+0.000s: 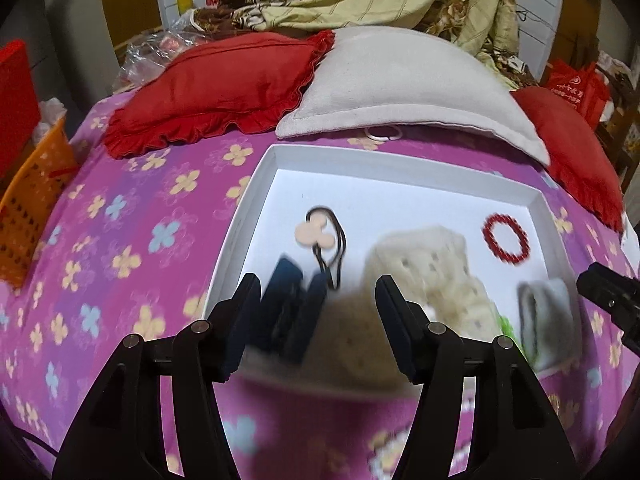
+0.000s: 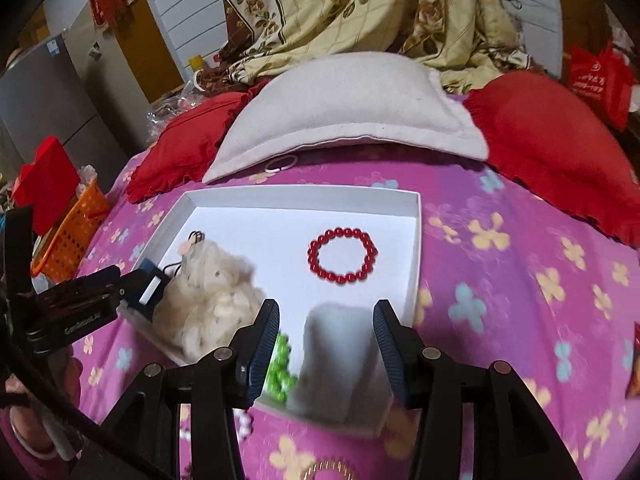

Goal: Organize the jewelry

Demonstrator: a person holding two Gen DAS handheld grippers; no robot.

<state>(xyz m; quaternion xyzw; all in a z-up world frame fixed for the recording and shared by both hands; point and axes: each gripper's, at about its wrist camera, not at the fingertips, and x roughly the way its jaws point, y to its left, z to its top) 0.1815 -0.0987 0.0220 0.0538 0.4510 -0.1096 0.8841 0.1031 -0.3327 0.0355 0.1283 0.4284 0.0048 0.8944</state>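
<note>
A shallow white tray (image 1: 256, 200) (image 2: 416, 248) lies on a pink flowered bedsheet. In it are a red bead bracelet (image 1: 505, 240) (image 2: 342, 256), a cream fluffy scrunchie (image 1: 432, 276) (image 2: 208, 300), a peach clover hair tie (image 1: 316, 234), dark blue clips (image 1: 294, 304), green beads (image 2: 280, 364) and a blurred grey-white piece (image 1: 546, 320) (image 2: 340, 360). My left gripper (image 1: 320, 292) (image 2: 128, 284) hovers open over the blue clips, gripping nothing. My right gripper (image 2: 326, 320) (image 1: 608, 296) stands open above the grey-white piece, its pads apart from it.
A grey-white pillow (image 2: 352, 108) and red pillows (image 1: 216, 88) (image 2: 560, 152) lie behind the tray, with a white ring (image 2: 280, 162) at the pillow's edge. An orange basket (image 1: 32, 208) stands left of the bed. White beads (image 2: 244, 424) and a gold bracelet (image 2: 332, 470) lie on the sheet.
</note>
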